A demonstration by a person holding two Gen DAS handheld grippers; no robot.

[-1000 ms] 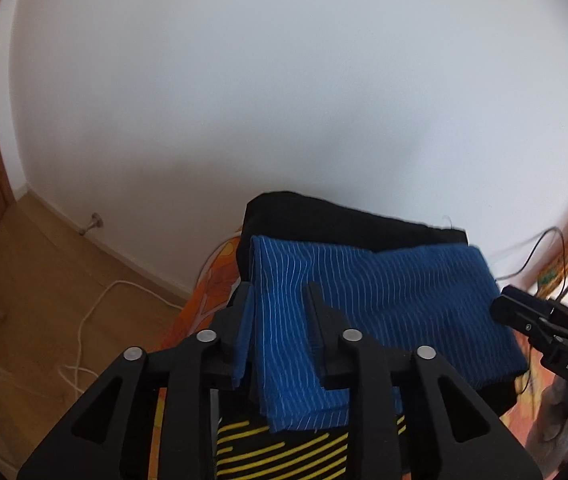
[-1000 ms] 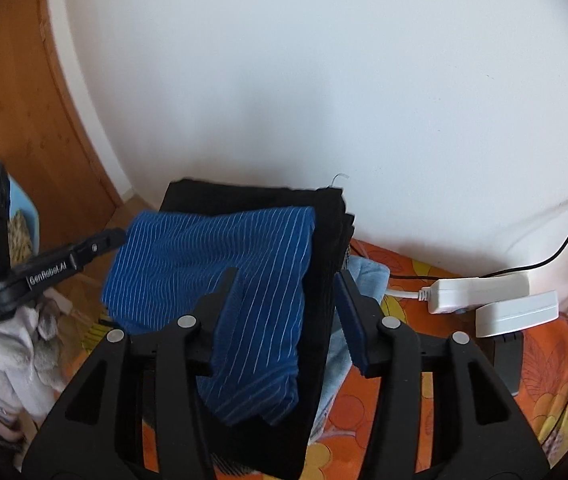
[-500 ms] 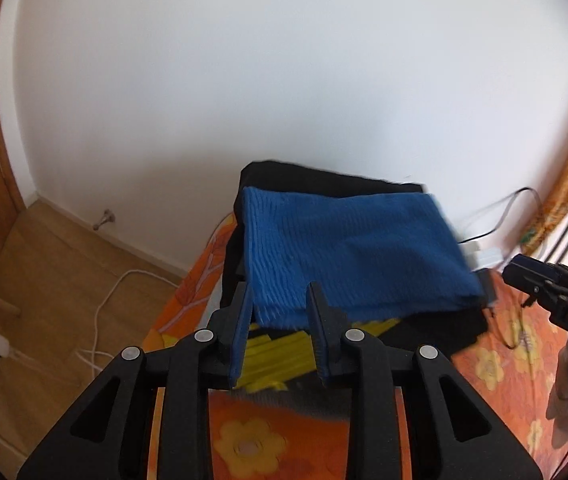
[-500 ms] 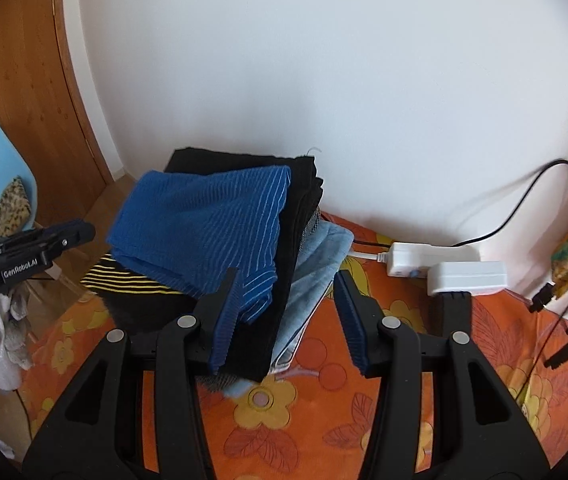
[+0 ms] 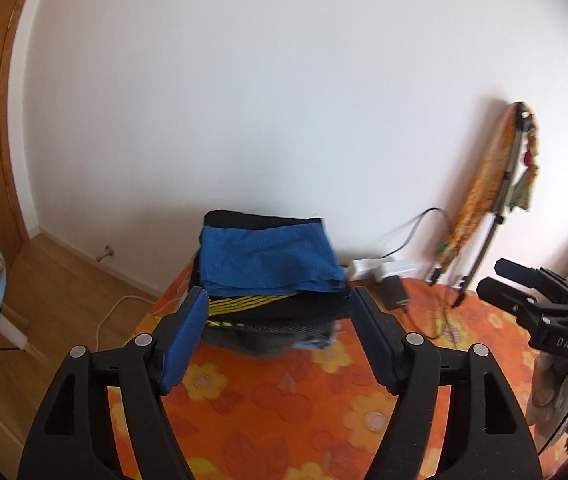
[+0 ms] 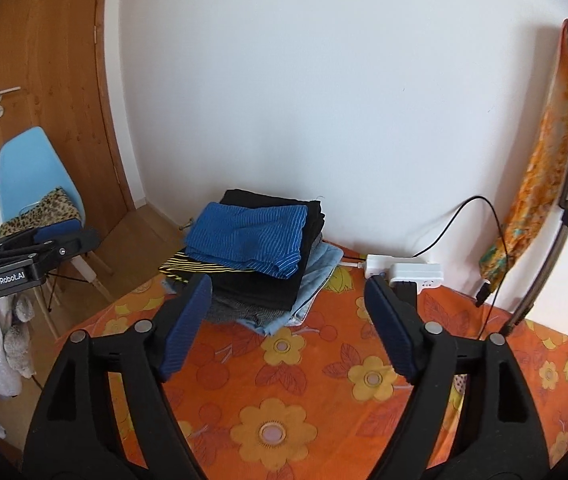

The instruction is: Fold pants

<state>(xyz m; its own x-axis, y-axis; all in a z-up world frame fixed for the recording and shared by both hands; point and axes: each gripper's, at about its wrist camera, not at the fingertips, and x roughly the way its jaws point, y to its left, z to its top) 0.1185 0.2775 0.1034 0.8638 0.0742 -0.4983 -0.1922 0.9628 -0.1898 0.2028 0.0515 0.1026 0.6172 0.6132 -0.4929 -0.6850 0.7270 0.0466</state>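
While both grippers are held above the orange flowered cover (image 6: 284,400), nothing is grasped by either. The left gripper (image 5: 280,336) is seen with its blue-padded jaws spread wide, and the right gripper (image 6: 289,324) is likewise released, its jaws standing well apart. The folded blue striped pants (image 6: 248,238) are laid on top of a stack of folded clothes (image 6: 260,292), which is taken here as the landmark. The stack is set on the far part of the cover, close to the white wall (image 6: 323,80). Beneath the pants, a black garment with yellow stripes (image 6: 188,266) is seen, and a light blue piece (image 6: 319,268) is spread at the bottom of the stack, jutting out on its right side. In the left wrist view, the pants (image 5: 268,260) are framed between the two open fingers, apart from both pads.

To the right of the stack, a white power strip (image 6: 403,272) is placed against the wall, with a black cable (image 6: 463,216) led up from it. Further right of the stack, an orange patterned cloth (image 6: 539,184) is hung on a leaning frame. To the left of the stack, a light blue chair (image 6: 32,172) is stood before a wooden door (image 6: 44,80), with a leopard-print item (image 6: 44,212) laid on its seat.
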